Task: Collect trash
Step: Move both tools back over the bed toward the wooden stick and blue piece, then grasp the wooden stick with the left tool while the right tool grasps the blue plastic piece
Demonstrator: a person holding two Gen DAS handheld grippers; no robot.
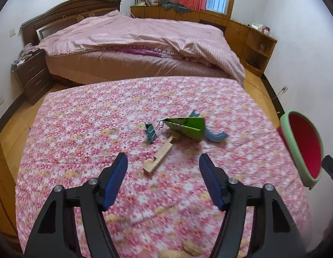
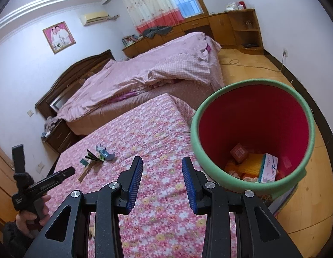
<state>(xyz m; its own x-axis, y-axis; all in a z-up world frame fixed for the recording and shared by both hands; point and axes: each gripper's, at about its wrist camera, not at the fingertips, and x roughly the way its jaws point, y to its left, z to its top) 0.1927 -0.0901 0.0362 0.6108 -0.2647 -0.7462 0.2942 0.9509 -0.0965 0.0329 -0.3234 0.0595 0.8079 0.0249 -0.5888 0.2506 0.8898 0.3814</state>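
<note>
The step in hand is judged to be the approach to the next piece of trash. The left gripper hovers over the pink floral tablecloth with its blue-padded fingers set wide and nothing between them. Just ahead of it lies a small cluster of litter near the middle of the table: a pale wooden block strip, a teal metal binder clip, a green folded cardboard carton and a curved blue plastic piece. The wooden strip lies nearest the fingers.

The right gripper is empty, its fingers at a moderate gap, beside the red round bin with the green rim. The bin stands off the right edge of the table and already holds a few small boxes.

The next move calls for lowering the left gripper so that the fingers straddle one item. The strip's narrow width suits the grip. The item then needs carrying to the bin.
</note>
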